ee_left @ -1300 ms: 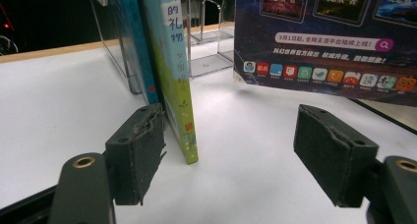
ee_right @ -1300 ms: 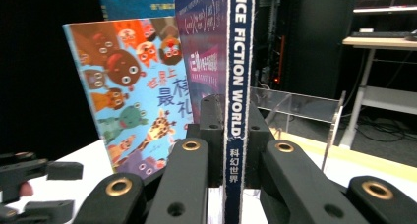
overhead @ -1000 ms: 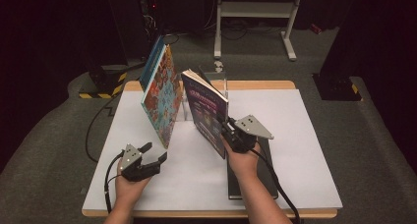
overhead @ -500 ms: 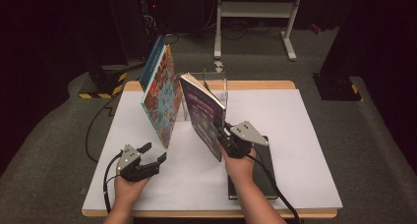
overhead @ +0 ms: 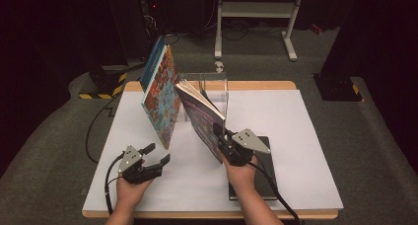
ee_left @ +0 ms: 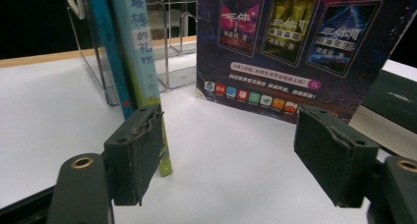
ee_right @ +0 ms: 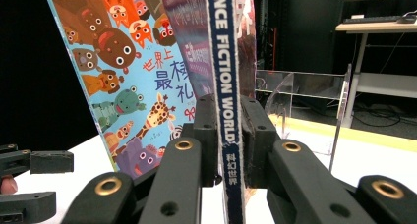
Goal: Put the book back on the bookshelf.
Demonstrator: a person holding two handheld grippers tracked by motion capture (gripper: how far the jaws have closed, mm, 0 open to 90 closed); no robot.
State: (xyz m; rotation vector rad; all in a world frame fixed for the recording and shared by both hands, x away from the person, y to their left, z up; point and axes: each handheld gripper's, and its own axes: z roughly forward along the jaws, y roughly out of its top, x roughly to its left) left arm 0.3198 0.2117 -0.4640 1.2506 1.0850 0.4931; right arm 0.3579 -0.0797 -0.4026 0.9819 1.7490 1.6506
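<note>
Right gripper view: magazine (ee_right: 230, 86) upright, blue spine, white lettering.

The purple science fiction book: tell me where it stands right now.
In the high view the purple science fiction book leans mid-table, gripped by the right gripper, between the animal picture book and the clear acrylic stand.

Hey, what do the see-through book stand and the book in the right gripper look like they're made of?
Stand: clear, glossy plastic, probably acrylic; the table shows straight through its panels and the edges catch light. Book: paper with a printed, slightly glossy softcover; the spine's edges are worn white, and page edges fan at the top in the high view. Right gripper: jaws clamp the spine.
</note>
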